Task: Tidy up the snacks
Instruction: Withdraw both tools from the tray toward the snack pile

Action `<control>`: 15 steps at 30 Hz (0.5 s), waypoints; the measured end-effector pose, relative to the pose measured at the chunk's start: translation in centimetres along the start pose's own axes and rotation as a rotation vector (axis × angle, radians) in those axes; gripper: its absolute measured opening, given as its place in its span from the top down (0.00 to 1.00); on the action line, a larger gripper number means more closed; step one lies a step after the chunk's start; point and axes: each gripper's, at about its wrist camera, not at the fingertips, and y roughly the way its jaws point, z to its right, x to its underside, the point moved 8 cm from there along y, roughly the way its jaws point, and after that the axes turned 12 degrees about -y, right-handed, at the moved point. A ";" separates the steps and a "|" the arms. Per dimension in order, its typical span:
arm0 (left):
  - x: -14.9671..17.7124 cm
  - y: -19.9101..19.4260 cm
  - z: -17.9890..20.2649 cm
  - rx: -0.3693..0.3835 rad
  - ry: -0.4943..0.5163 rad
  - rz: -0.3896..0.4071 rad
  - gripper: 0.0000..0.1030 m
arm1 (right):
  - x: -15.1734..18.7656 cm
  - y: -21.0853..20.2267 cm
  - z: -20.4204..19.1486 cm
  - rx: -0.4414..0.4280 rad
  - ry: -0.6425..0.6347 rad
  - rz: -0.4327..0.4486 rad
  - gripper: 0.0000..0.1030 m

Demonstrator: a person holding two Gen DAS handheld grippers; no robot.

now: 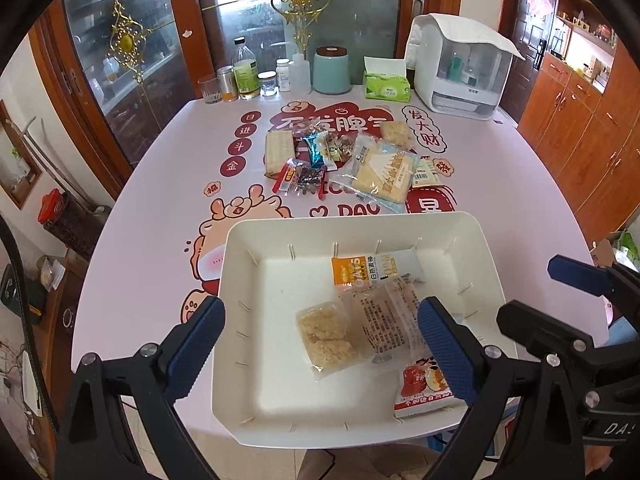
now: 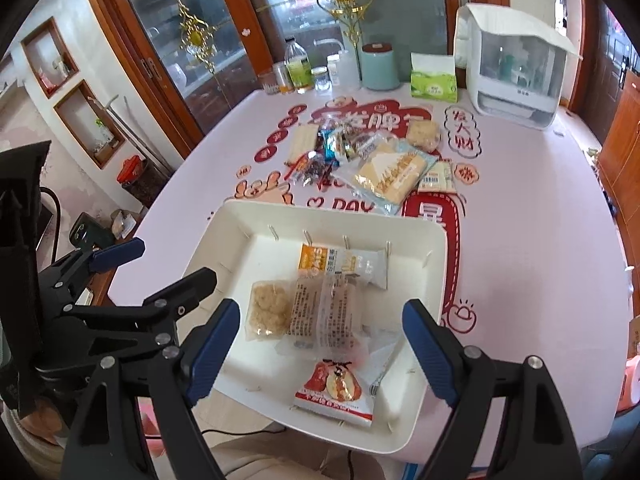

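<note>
A white tray [image 1: 240, 264] [image 2: 434, 248] sits at the table's near edge. It holds an oat bar packet [image 1: 372, 266] [image 2: 344, 262], a rice cake packet [image 1: 326, 334] [image 2: 268, 310], a clear printed wrapper [image 1: 386, 316] [image 2: 324, 312] and a red apple snack packet [image 1: 424, 388] [image 2: 336, 394]. A pile of loose snacks [image 1: 344, 160] [image 2: 368, 160] lies mid-table beyond the tray. My left gripper [image 1: 320, 344] is open and empty above the tray's near half. My right gripper [image 2: 320, 348] is open and empty over the tray, and it shows at the left wrist view's right edge [image 1: 560, 300].
Along the table's far edge stand bottles and jars [image 1: 248, 76], a teal canister [image 1: 332, 70], a green tissue box [image 1: 386, 84] and a white appliance [image 1: 460, 68]. Wooden cabinets [image 1: 580, 120] stand to the right. A glass door [image 1: 160, 40] is behind the table.
</note>
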 end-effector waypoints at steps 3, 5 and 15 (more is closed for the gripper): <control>-0.2 -0.3 0.1 -0.011 0.002 0.007 0.06 | -0.4 -0.4 0.3 0.028 -0.002 0.026 0.18; -0.6 -0.5 0.0 -0.018 0.002 0.013 0.06 | -0.8 -0.5 0.5 0.032 -0.003 0.040 0.18; -5.3 -2.7 -0.3 -0.037 0.023 0.135 0.06 | -4.3 -2.3 2.3 0.045 -0.005 0.142 0.18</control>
